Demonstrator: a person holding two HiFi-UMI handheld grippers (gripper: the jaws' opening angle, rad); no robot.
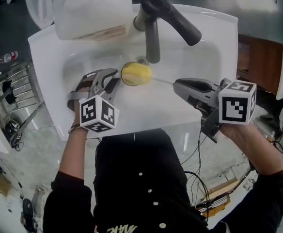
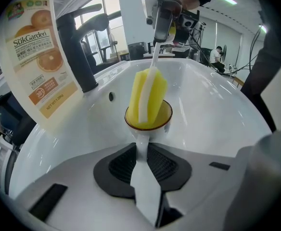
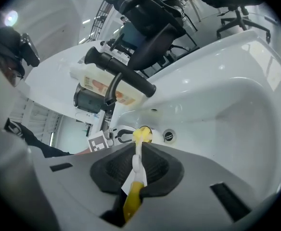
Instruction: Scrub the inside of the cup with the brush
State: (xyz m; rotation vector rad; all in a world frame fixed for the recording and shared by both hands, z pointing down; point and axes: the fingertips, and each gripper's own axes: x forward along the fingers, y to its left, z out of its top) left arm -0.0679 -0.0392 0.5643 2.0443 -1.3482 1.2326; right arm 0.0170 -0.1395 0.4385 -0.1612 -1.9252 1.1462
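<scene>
A small cup (image 1: 132, 74), white outside and yellow inside, lies tipped in the white sink (image 1: 199, 52) just below the faucet. My left gripper (image 1: 109, 79) is shut on the cup's white handle (image 2: 141, 148), and the cup's mouth (image 2: 165, 113) faces away from its camera. The brush's yellow and white sponge head (image 2: 147, 96) is pushed into the cup. A thin pale brush handle (image 1: 162, 80) runs right to my right gripper (image 1: 177, 83), which is shut on it (image 3: 135, 170). The sponge head (image 3: 142, 134) shows just past its jaws.
A dark grey faucet (image 1: 157, 14) arches over the basin above the cup. A translucent detergent bottle (image 1: 90, 11) with an orange label stands on the rim at the back left. The drain (image 3: 168, 135) lies beside the cup. A wire rack (image 1: 13, 98) stands to the left of the sink.
</scene>
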